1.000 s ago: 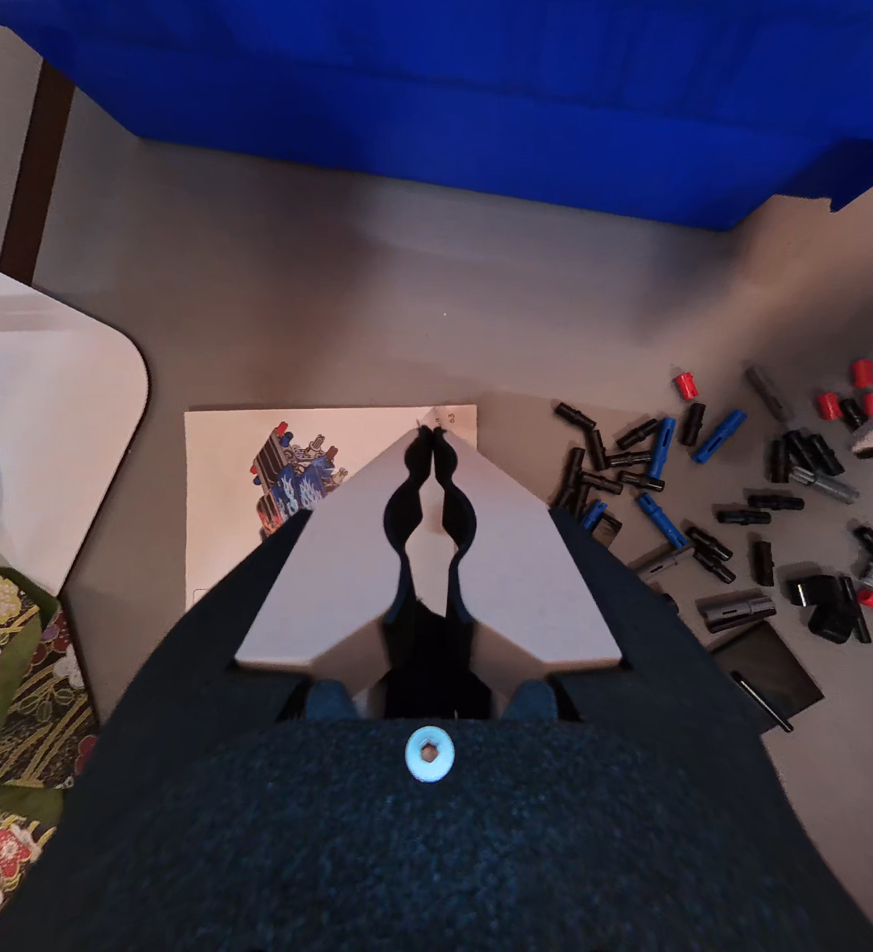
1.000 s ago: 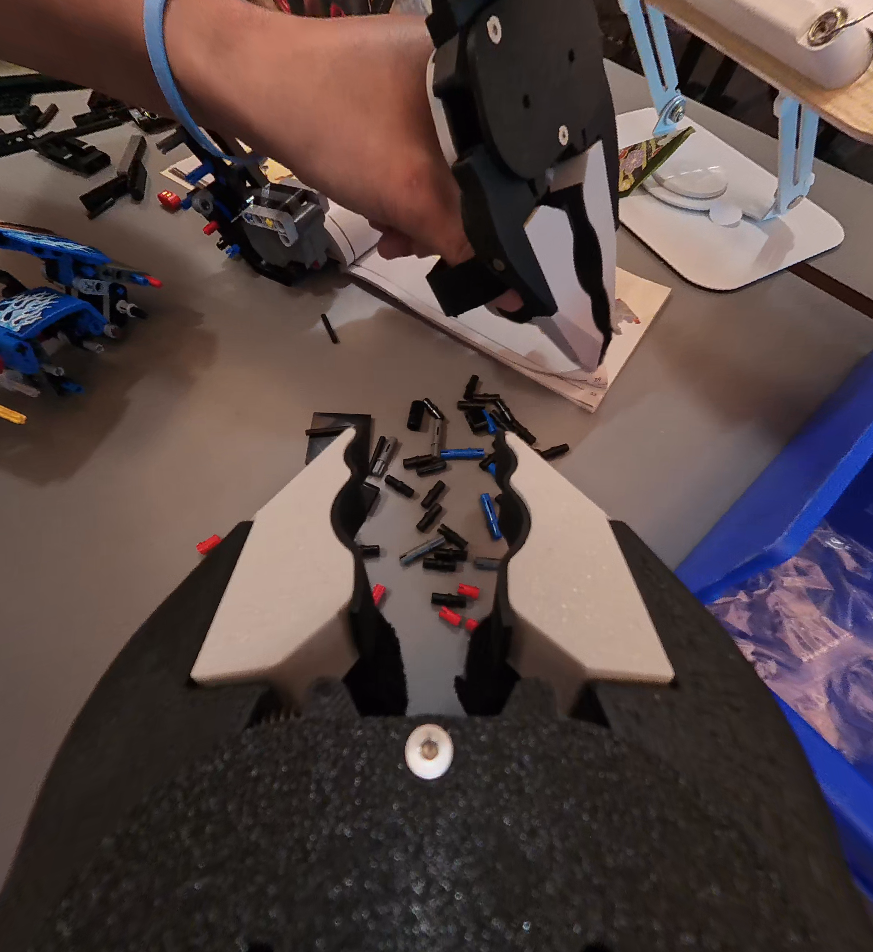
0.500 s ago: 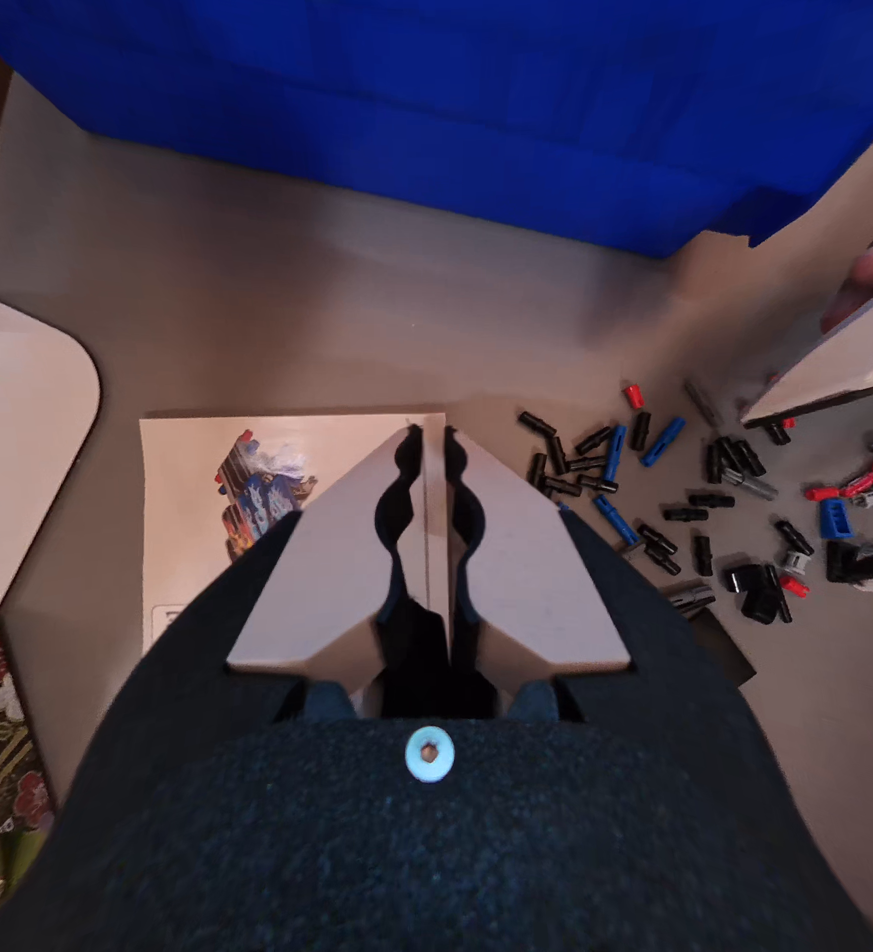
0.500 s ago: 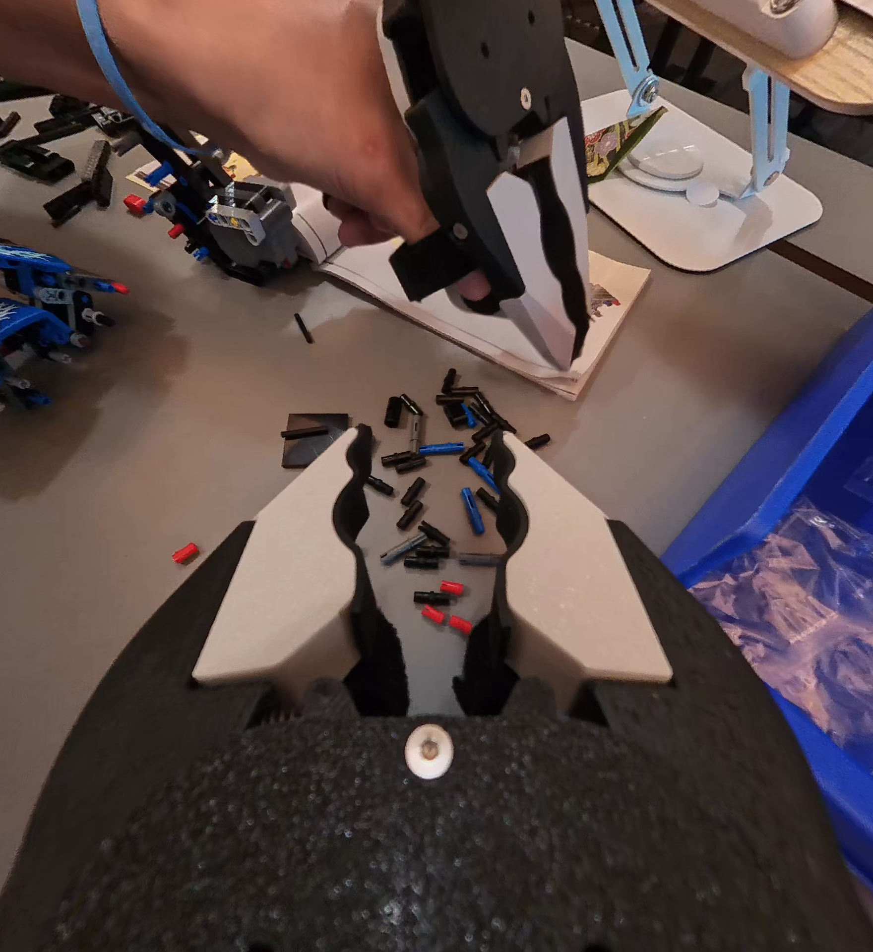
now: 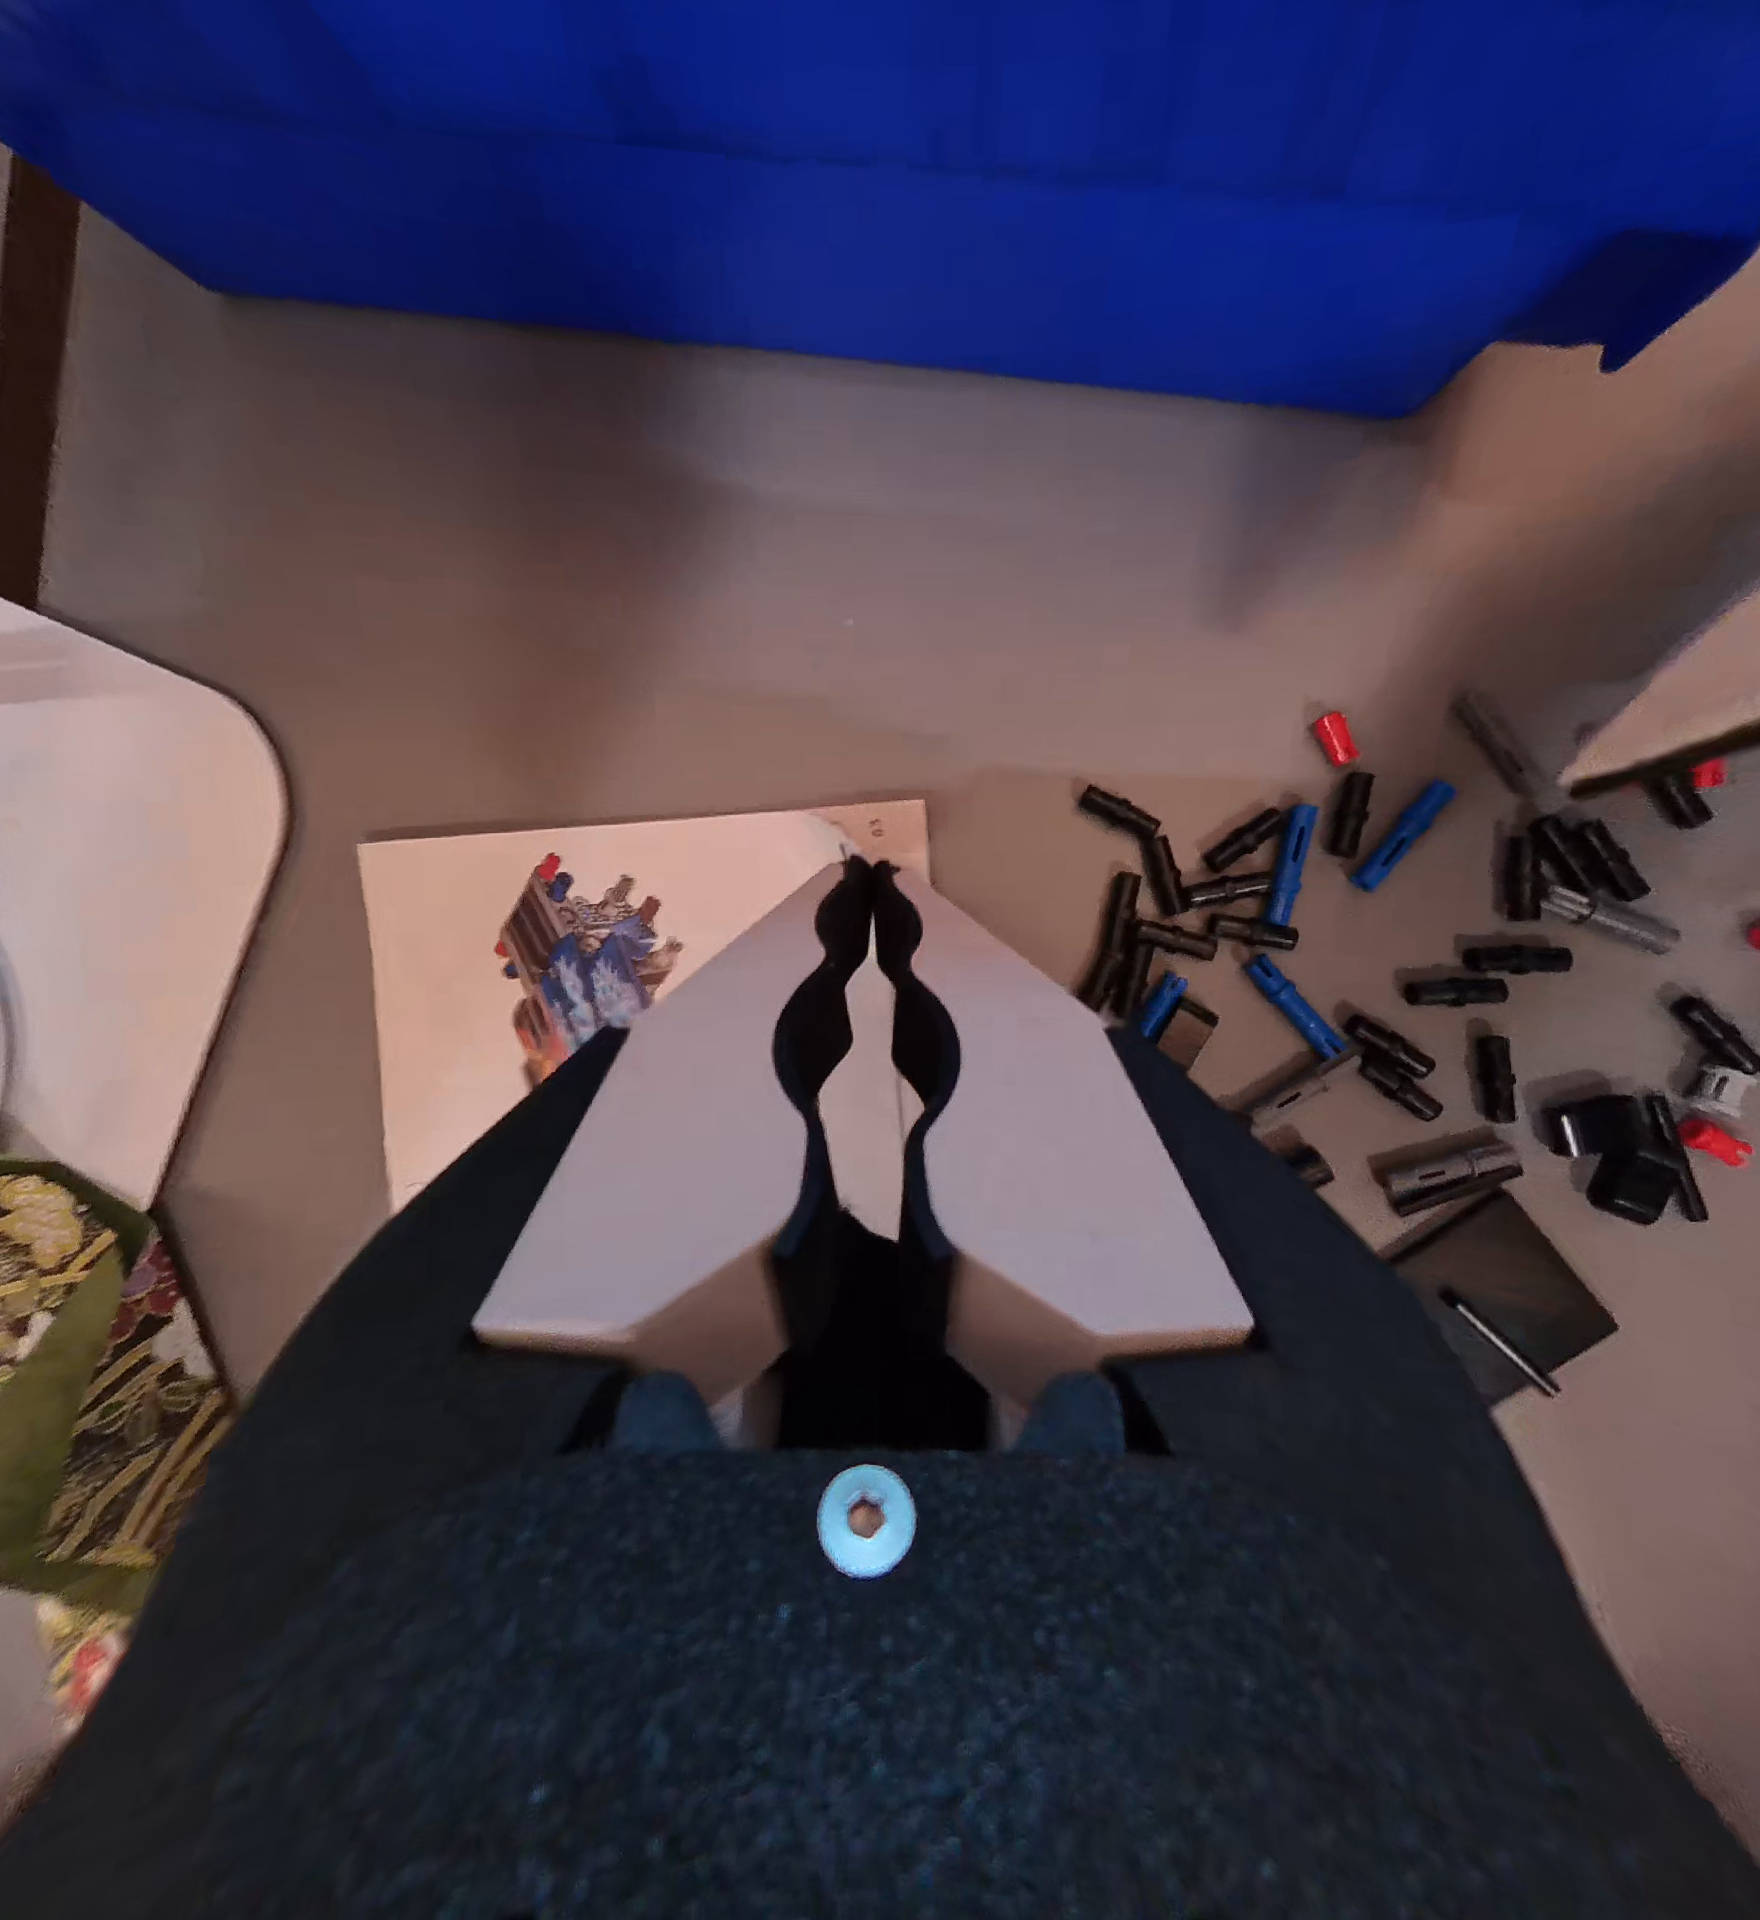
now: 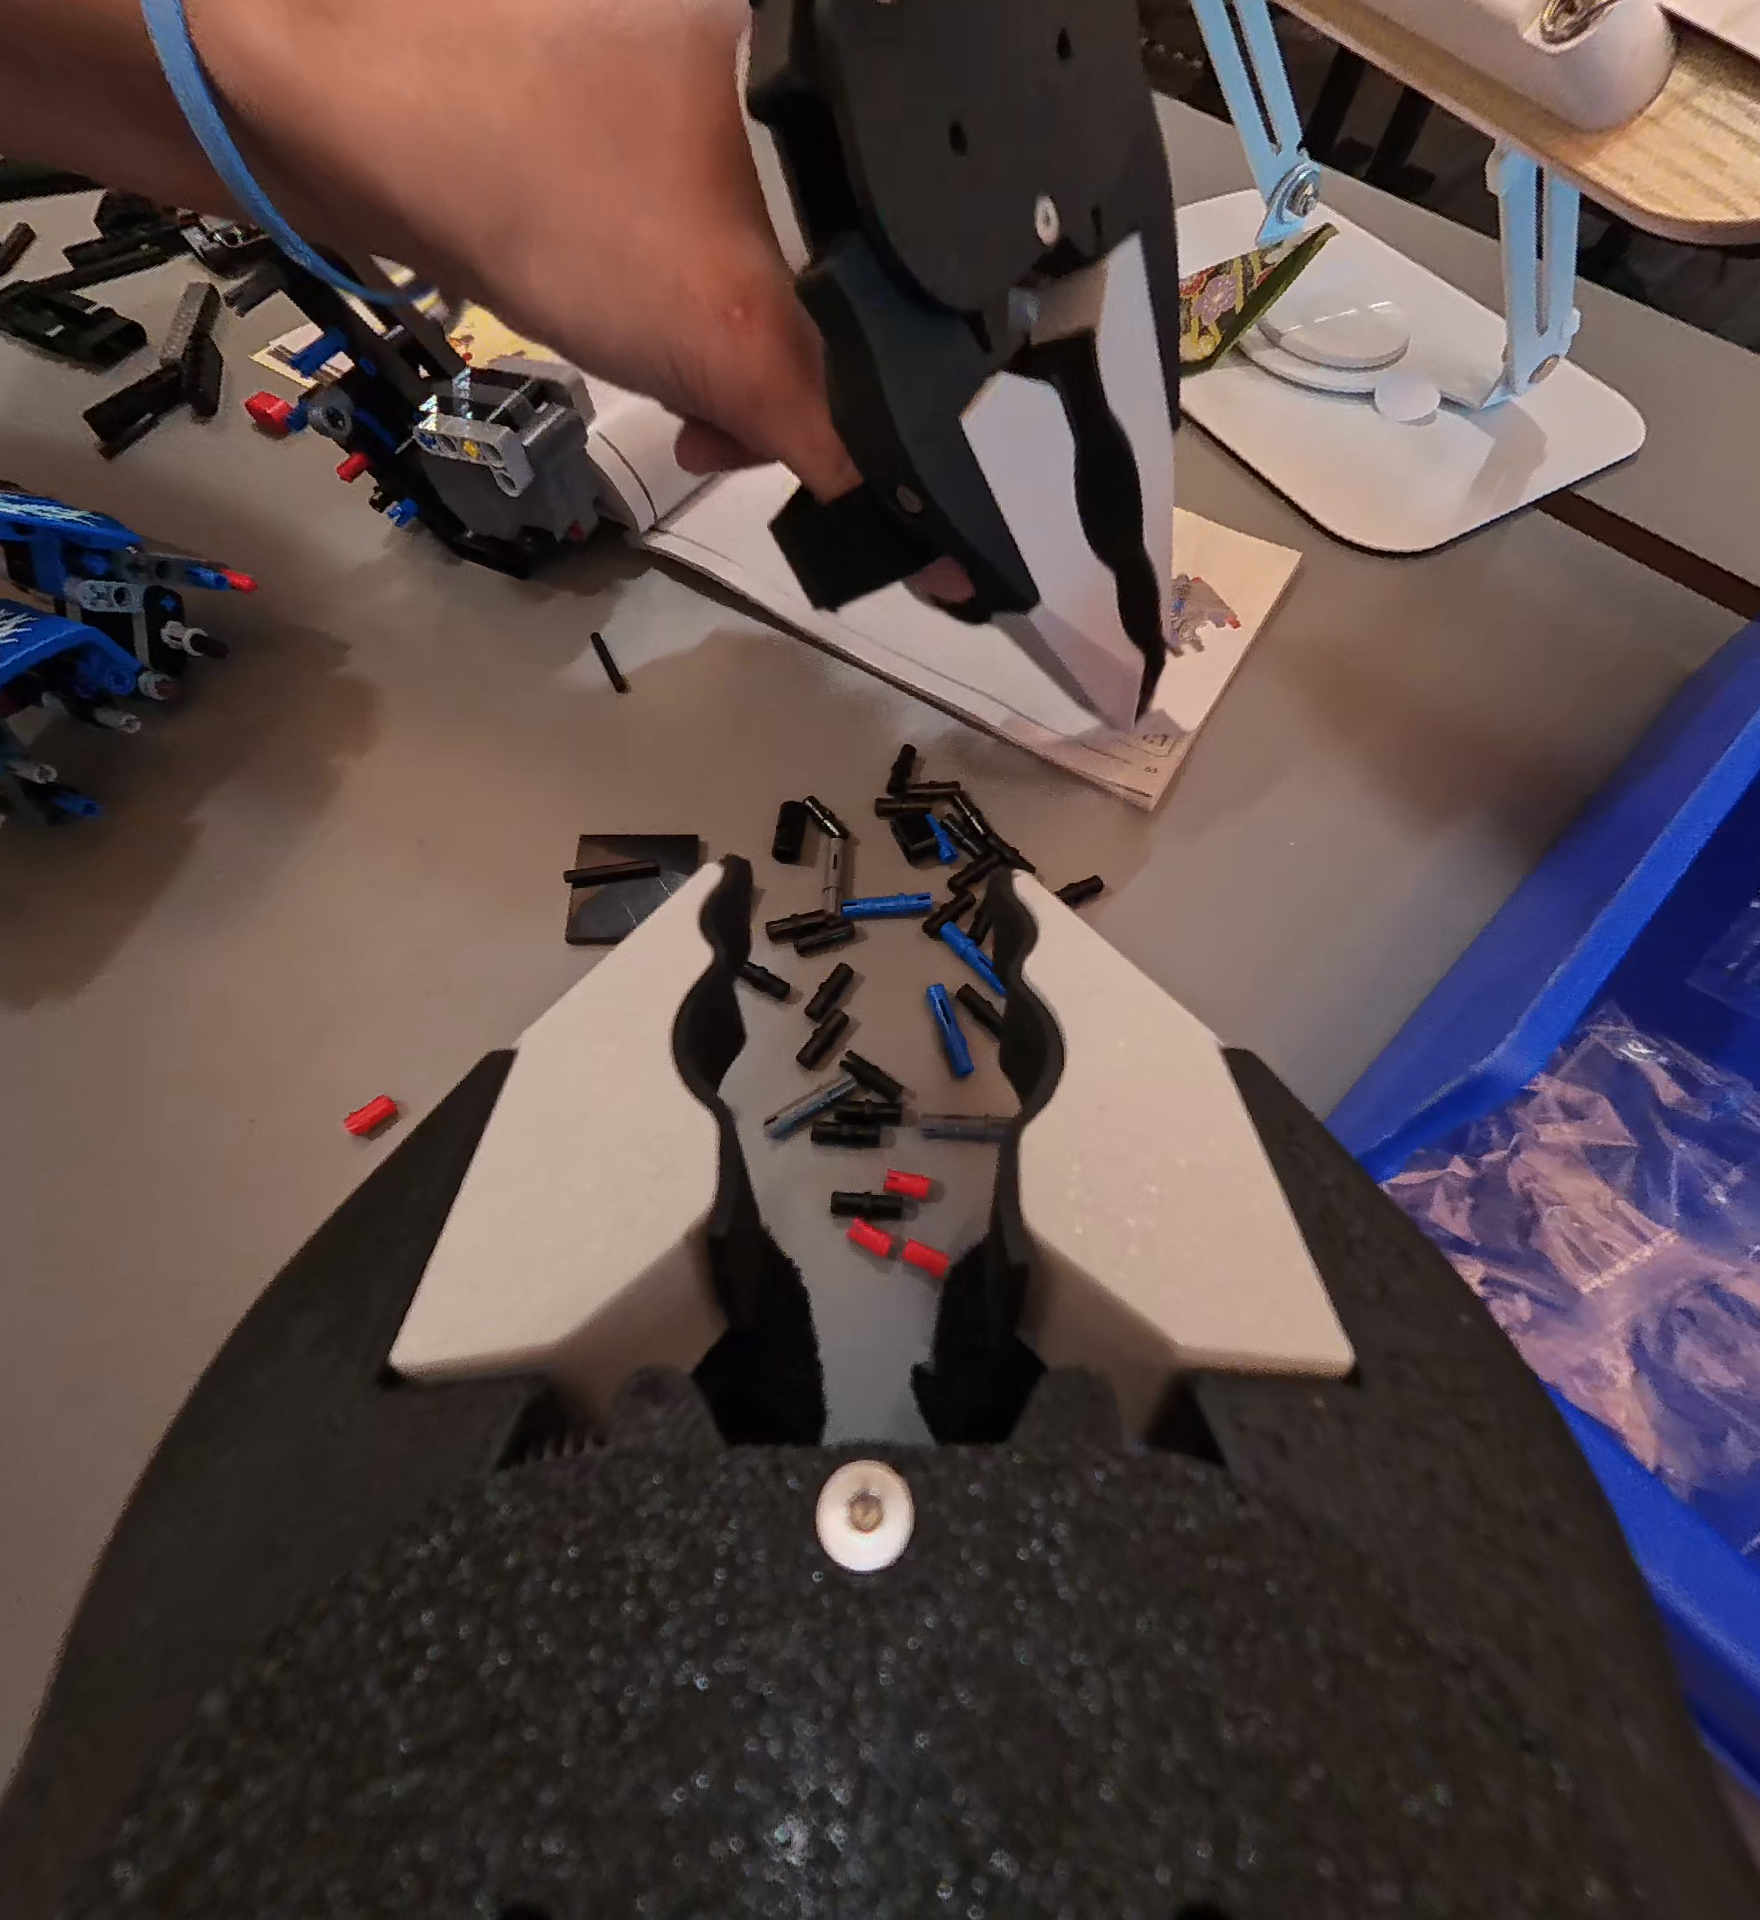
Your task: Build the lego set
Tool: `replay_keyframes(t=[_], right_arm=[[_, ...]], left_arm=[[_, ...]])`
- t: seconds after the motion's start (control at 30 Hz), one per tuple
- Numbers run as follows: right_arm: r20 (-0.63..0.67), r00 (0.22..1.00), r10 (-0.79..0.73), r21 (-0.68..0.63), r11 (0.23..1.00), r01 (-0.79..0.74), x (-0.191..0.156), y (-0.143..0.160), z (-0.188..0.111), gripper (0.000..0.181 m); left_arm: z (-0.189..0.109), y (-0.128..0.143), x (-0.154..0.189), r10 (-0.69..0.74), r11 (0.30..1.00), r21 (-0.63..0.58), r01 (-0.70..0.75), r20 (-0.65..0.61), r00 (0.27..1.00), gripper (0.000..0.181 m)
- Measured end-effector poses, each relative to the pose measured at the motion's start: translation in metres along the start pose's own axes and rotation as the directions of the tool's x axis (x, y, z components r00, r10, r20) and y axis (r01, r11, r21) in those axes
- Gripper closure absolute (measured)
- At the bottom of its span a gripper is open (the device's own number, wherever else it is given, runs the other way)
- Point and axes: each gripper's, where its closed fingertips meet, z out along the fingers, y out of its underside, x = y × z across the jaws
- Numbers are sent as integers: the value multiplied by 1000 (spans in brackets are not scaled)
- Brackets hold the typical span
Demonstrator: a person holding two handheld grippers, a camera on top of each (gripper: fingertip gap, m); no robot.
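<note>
Grey worktop was seen cluttered with lego. Loose pins, black, blue and red, were scattered in the middle, just beside the open instruction booklet, likely spilled there for easy picking. A part-built blue model was left at the far left, a grey-and-black subassembly rested on the booklet's far end, and a blue bin of plastic bags was kept at the right edge.

The left gripper was seen pressed tip-down at the booklet's page corner, fingers clenched together; whether paper was pinched cannot be told. Judged a page turn or a hold-down.

The right gripper was held above the pin pile, fingers spread apart and holding nothing, apparently readied to pick a pin. A white lamp base stood behind.
</note>
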Motion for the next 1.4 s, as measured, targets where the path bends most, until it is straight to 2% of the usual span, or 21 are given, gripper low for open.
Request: replay_keyframes(t=[0.17,0.3,0.4,0.53,0.63,0.73,0.83,0.9,1.0,1.03,1.1,1.2,1.27,1.33,1.4], right_arm=[[-32,999,-3,-10,1000,3,6,2,2,136],[-53,998,-15,-19,1000,14,8,4,4,136],[-74,997,-29,-29,999,27,8,6,7,136],[-106,993,-56,-46,998,51,7,12,12,136],[-124,989,-78,-60,996,71,9,13,18,137],[-74,996,-58,-55,997,54,-4,1,27,136],[20,995,-102,-98,990,104,-25,-18,40,134],[24,986,-166,-101,981,168,-26,-37,49,136],[-6,980,-201,-113,974,199,-5,-62,78,155],[-37,978,-206,-175,965,197,11,-60,93,155],[32,984,-177,-320,931,178,18,-42,122,157],[68,983,-172,-350,918,185,12,-39,148,160],[85,979,-183,-320,926,201,4,-46,158,161],[113,982,-150,-292,940,177,-5,-53,165,161],[187,977,-100,-253,956,146,-22,-60,173,161]], left_arm=[[-37,5,-12,-19,998,57,17,30,999,181],[-78,28,-28,-114,988,110,105,74,991,181],[-113,54,-39,-226,964,167,207,105,968,181],[-159,101,-47,-351,923,232,308,173,920,181],[-188,137,-44,-429,886,285,366,206,879,181],[-207,168,-31,-499,845,327,424,196,844,181],[-214,197,-20,-556,809,345,475,192,808,181],[-216,210,-14,-588,787,356,504,183,788,181],[-222,226,-16,-583,798,364,480,266,767,181],[-224,229,-16,-584,798,372,475,277,763,181],[-220,233,-6,-604,781,361,509,229,764,181],[-224,244,-10,-615,779,379,500,310,725,181],[-216,264,-15,-597,802,283,525,372,711,181],[-197,285,-18,-601,793,163,587,367,710,177],[-179,289,-23,-612,785,143,603,334,717,176]])
